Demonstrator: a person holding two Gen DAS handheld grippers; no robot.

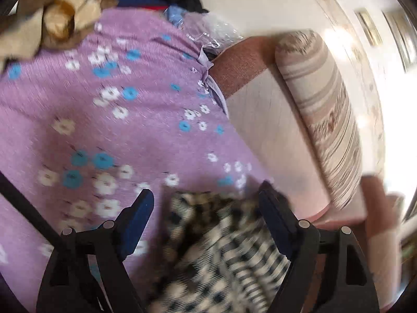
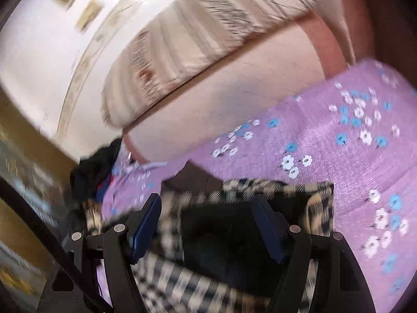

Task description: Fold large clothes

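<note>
Purple floral bedspread (image 1: pixel 109 130) under checked garment (image 1: pixel 216 247) (blurred), both grippers (image 1: pixel 206 203) (image 2: pixel 207 208) wide open, empty.

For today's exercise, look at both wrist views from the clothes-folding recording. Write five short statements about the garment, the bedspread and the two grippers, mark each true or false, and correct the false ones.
1. The checked garment lies on a purple flowered bedspread. True.
2. The left gripper is clamped shut on the garment. False: its jaws stand apart, with the cloth lying between and below them, not pinched.
3. The right gripper is open. True.
4. The garment is plain red. False: it is checked in black and cream, with a dark lining showing.
5. A striped bolster lies along the pale headboard. True.
</note>
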